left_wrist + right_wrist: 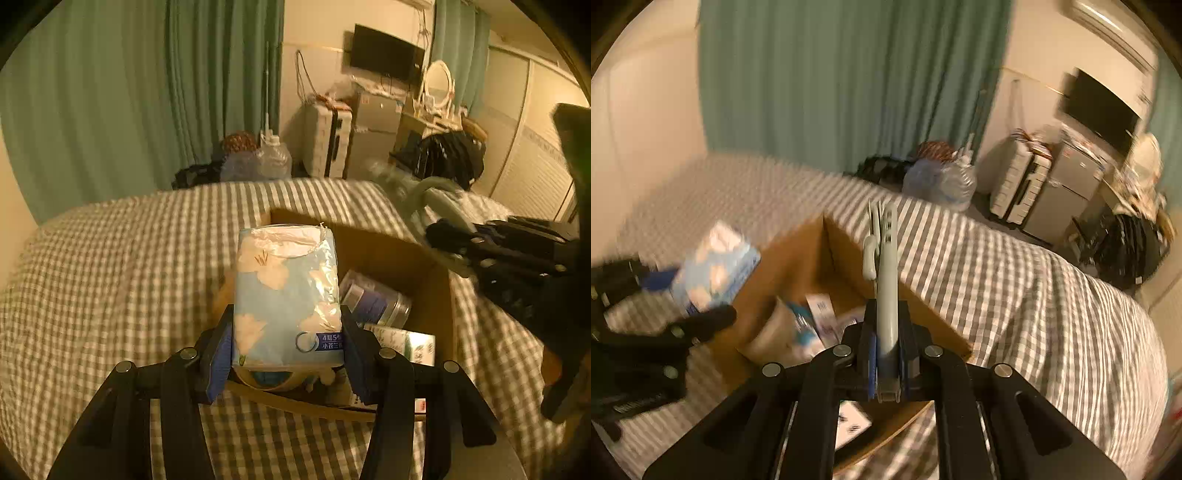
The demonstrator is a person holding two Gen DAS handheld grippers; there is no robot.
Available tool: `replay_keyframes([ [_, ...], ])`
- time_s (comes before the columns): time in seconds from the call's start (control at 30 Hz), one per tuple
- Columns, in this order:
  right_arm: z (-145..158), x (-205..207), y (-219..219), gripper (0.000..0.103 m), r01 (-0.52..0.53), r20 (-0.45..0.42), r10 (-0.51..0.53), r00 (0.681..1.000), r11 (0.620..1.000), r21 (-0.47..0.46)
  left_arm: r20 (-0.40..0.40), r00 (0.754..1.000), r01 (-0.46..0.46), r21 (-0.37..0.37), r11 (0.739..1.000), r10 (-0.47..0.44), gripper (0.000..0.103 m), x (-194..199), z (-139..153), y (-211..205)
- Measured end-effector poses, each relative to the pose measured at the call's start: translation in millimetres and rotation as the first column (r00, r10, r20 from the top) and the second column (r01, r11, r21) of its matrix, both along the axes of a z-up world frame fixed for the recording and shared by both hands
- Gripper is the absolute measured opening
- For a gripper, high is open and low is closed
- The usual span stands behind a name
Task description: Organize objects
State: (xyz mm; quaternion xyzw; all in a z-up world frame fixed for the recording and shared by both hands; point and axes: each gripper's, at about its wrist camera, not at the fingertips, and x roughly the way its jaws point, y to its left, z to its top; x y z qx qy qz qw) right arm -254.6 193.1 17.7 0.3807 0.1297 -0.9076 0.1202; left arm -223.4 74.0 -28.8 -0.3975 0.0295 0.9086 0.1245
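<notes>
Your left gripper (286,354) is clamped on the pale blue, flower-printed plastic tissue pack (286,295). The pack's long axis runs forward along the fingers, and it hangs directly above the near left corner of the open brown cardboard box (439,291) on the grey-and-white checked bedspread (110,277). The drop point therefore lies straight below and slightly right.

Your right gripper (886,363) is clamped on a slim grey-green plastic clip-like tool (886,280); motion blur prevents a firm identification. It points forward over the box's far side. The left hand is nearer to release.
</notes>
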Motion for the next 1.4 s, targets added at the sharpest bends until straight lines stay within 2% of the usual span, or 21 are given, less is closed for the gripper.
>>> replay_keyframes([
  [0.07, -15.4, -1.7, -1.0, 0.008, -0.031, 0.018, 0.03, 0.999, 0.999, 0.024, 0.013, 1.0, 0.003, 0.007, 1.0, -0.003, 0.053, -2.4, -11.8, 4.8],
  [0.17, -20.6, -1.1, 5.0, 0.012, -0.033, 0.031, 0.033, 0.999, 0.999, -0.005, 0.022, 1.0, 0.004, 0.002, 1.0, -0.004, 0.055, -8.0, -24.8, 18.3],
  [0.2, -17.8, 4.0, 1.8, 0.023, -0.032, 0.017, 0.032, 0.999, 0.999, 0.002, 0.024, 1.0, 0.005, -0.004, 1.0, -0.005, 0.057, -5.5, -26.0, 20.7],
  [0.23, -11.0, 8.8, 1.7, 0.032, -0.03, -0.021, 0.03, 0.999, 1.0, 0.009, 0.024, 1.0, 0.006, -0.01, 1.0, -0.006, 0.062, -6.5, -27.1, 23.2],
  [0.27, -6.7, 14.9, -0.2, 0.052, -0.026, -0.04, 0.026, 0.999, 1.0, 0.009, 0.018, 1.0, 0.002, -0.019, 1.0, -0.002, 0.074, -2.3, -26.6, 24.3],
  [0.3, 0.6, 21.2, 0.1, 0.059, -0.018, -0.064, 0.018, 0.998, 1.0, 0.0, 0.007, 1.0, -0.006, -0.026, 1.0, 0.006, 0.08, 2.6, -24.7, 26.5],
  [0.33, 9.9, 27.9, 1.5, 0.059, -0.009, -0.084, 0.008, 0.996, 1.0, -0.016, -0.014, 1.0, -0.016, -0.027, 1.0, 0.016, 0.087, 7.3, -18.6, 24.9],
  [0.47, 50.1, 56.6, 9.8, 0.06, 0.033, -0.158, -0.045, 0.986, 0.997, -0.075, -0.073, 0.997, -0.025, -0.002, 1.0, 0.024, 0.089, 28.3, 16.8, 12.5],
  [0.6, 102.4, 100.9, 17.4, 0.079, 0.055, -0.273, -0.097, 0.957, 0.986, -0.159, -0.174, 0.984, -0.037, 0.037, 0.999, 0.043, 0.1, 59.6, 61.5, -3.1],
  [0.7, 133.8, 139.5, 22.5, 0.084, 0.067, -0.327, -0.143, 0.934, 0.97, -0.234, -0.256, 0.965, -0.042, 0.064, 0.997, 0.057, 0.103, 89.2, 93.3, -18.7],
  [0.73, 141.2, 154.6, 23.9, 0.091, 0.081, -0.337, -0.168, 0.927, 0.963, -0.257, -0.272, 0.961, -0.041, 0.065, 0.997, 0.057, 0.103, 97.9, 100.4, -22.8],
  [0.83, 144.7, 178.1, 26.8, 0.096, 0.125, -0.342, -0.226, 0.912, 0.948, -0.293, -0.331, 0.942, -0.039, 0.045, 0.998, 0.052, 0.103, 125.9, 120.9, -35.8],
  [0.97, 124.6, 193.6, 17.5, 0.102, 0.199, -0.308, -0.287, 0.907, 0.937, -0.286, -0.368, 0.928, -0.051, 0.031, 0.998, 0.059, 0.103, 157.1, 127.3, -51.1],
  [1.07, 91.0, 194.9, 1.2, 0.103, 0.222, -0.283, -0.297, 0.912, 0.938, -0.267, -0.398, 0.917, -0.026, 0.041, 0.999, 0.04, 0.103, 178.8, 118.2, -61.8],
  [1.17, 56.8, 200.4, -12.1, 0.103, 0.243, -0.285, -0.313, 0.906, 0.936, -0.254, -0.428, 0.901, -0.055, 0.043, 0.998, 0.068, 0.103, 191.8, 90.8, -76.4],
  [1.23, 35.2, 204.4, -22.2, 0.103, 0.251, -0.3, -0.317, 0.9, 0.938, -0.239, -0.41, 0.905, -0.111, 0.042, 0.993, 0.119, 0.103, 190.4, 67.1, -87.2],
  [1.3, 11.2, 204.1, -30.3, 0.103, 0.268, -0.29, -0.318, 0.903, 0.942, -0.201, -0.384, 0.911, -0.136, 0.071, 0.988, 0.153, 0.103, 183.0, 47.5, -97.2],
  [1.4, -6.3, 194.2, -36.6, 0.103, 0.26, -0.265, -0.299, 0.917, 0.95, -0.174, -0.357, 0.91, -0.178, 0.117, 0.977, 0.209, 0.103, 176.5, 35.2, -104.9],
])
